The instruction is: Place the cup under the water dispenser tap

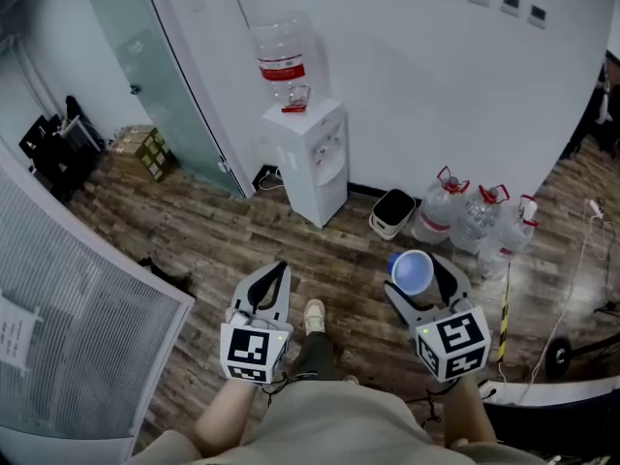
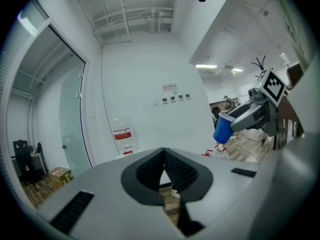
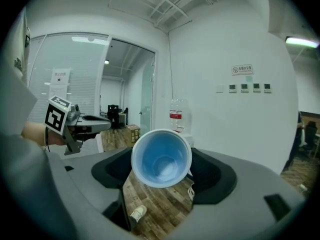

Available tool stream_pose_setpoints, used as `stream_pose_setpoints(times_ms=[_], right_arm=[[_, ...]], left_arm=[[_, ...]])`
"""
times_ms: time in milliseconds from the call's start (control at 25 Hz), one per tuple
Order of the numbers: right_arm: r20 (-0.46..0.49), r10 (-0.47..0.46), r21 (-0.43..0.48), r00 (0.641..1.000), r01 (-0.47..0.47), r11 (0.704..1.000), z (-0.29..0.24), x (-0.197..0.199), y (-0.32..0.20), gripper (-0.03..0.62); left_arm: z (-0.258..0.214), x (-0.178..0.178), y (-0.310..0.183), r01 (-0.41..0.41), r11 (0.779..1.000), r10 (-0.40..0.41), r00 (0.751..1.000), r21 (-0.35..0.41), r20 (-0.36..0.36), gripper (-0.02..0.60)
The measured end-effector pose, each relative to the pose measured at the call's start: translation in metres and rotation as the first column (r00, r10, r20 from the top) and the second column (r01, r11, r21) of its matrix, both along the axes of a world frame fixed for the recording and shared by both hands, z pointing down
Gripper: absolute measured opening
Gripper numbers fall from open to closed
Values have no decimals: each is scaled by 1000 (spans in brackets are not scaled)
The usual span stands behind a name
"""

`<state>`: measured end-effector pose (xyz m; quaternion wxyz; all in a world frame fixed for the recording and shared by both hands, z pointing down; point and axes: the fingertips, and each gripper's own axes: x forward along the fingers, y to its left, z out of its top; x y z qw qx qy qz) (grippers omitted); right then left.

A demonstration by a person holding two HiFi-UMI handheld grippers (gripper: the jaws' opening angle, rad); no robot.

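**Task item.** The cup is a blue disposable cup with a pale rim. Its inside is empty, and its mouth faces back towards the right gripper view's camera. It sits between the jaws of the right gripper, whose pads press on its sides. It is held in the air over the wood-pattern floor, well apart from the water dispenser, which stands against the white wall.

**Left gripper.** The left gripper has its jaws brought together with nothing between them.

**Markings.**
- The bottle on top of the dispenser carries a red label, but its print is too small to read.
- A small wall sign sits above a row of switch plates, and its writing is illegible.
- Each gripper carries black-and-white square markers on its cube.

**Limits of view.**
- The dispenser's taps appear only as small dark marks on its front panel, probably two.
- The spare water bottles stand beside a waste bin, and their labels cannot be made out.
- In the head view the person's body is cut off at the lower edge.
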<state>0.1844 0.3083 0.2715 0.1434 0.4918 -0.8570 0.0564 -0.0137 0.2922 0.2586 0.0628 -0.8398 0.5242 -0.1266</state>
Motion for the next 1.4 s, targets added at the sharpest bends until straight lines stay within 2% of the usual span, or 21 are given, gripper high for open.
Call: stream_pose_setpoints(times_ms=[120,520,640,880,1400], right_arm=[[31,16,2,999,-16,1000,3,0,-14,365],[-22,-2,-60,1000,0,998,25,-19,-91,367],[-33,-3,-82,999,1,997,33,-30,-123,367],[-54,-1,-130,999,-6,992,42,-57,-198,367],[-130,-12,-242,991,-20,970,68,-133,-385,367]], left_arm=[[11,-2,-13,-3,1000,3,1000,-5,3,5],[28,-17,-86,-9,999,7,999,-36,-45,5],[36,-27,-116,-20,998,18,999,-53,-38,5],[34,-43,-192,-66,995,64,997,-72,-34,5],[44,-103,-381,-137,985,134,990,-109,-36,5]])
